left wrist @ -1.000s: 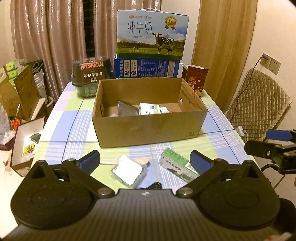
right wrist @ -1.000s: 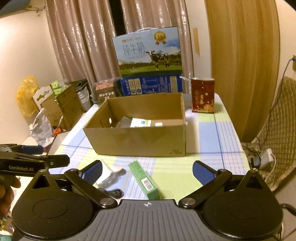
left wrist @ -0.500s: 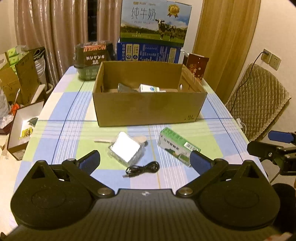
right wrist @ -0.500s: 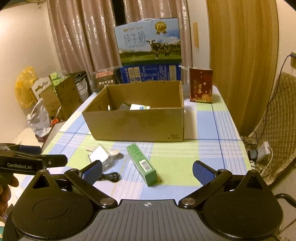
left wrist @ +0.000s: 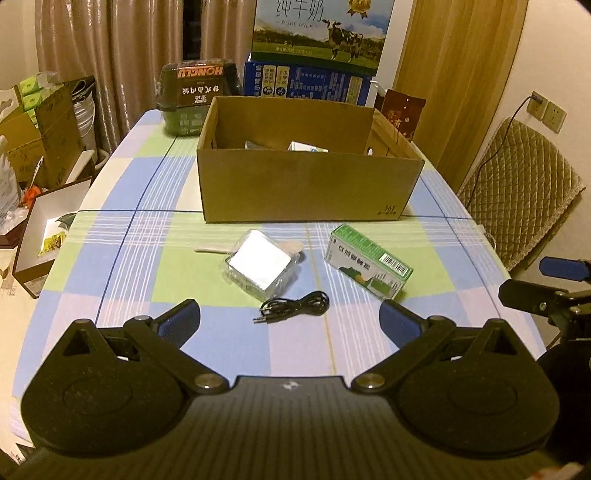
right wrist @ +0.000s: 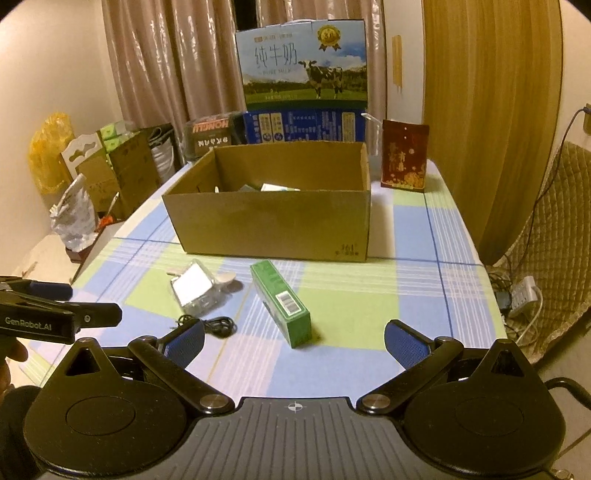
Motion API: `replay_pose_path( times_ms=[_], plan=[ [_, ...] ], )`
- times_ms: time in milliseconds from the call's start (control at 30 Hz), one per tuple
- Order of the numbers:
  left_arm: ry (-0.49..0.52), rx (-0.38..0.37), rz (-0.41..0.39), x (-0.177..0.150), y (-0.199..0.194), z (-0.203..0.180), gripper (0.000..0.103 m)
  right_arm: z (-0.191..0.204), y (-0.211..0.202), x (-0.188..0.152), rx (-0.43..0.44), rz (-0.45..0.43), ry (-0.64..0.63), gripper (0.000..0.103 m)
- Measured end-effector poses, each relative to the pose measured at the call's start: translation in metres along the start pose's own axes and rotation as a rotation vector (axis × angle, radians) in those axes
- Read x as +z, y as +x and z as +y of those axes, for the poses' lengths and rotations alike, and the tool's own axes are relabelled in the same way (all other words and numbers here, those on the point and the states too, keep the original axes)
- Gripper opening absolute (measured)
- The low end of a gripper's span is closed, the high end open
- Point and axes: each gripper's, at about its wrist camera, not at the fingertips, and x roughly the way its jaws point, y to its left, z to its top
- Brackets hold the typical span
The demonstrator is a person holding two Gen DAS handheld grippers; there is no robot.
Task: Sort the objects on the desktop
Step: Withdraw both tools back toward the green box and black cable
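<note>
An open cardboard box (left wrist: 306,188) (right wrist: 273,225) stands mid-table with a few items inside. In front of it lie a green carton (left wrist: 367,266) (right wrist: 280,303), a clear packet with a silver face (left wrist: 258,264) (right wrist: 192,287), a pale spoon (left wrist: 210,248) partly under the packet, and a coiled black cable (left wrist: 295,306) (right wrist: 218,325). My left gripper (left wrist: 290,319) is open and empty, hovering near the table's front edge just short of the cable. My right gripper (right wrist: 293,339) is open and empty, just short of the green carton.
Milk cartons (left wrist: 317,33), a dark tub (left wrist: 197,96) and a red box (right wrist: 404,157) stand behind the cardboard box. Boxes and bags (left wrist: 40,136) clutter the floor to the left. A padded chair (left wrist: 517,177) is on the right.
Both grippers have pulled back toward the table's front edge, away from the cardboard box. The cable and more tablecloth have come into view. Both stay open.
</note>
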Motion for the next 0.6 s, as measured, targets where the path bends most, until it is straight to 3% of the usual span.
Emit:
replay_pose_path(
  times_ms=[600],
  plan=[
    [0.011,0.028,0.033,-0.017,0.02,0.013,0.101,-0.004,0.025,-0.018,-0.02,0.048,-0.014,0.101]
  ],
)
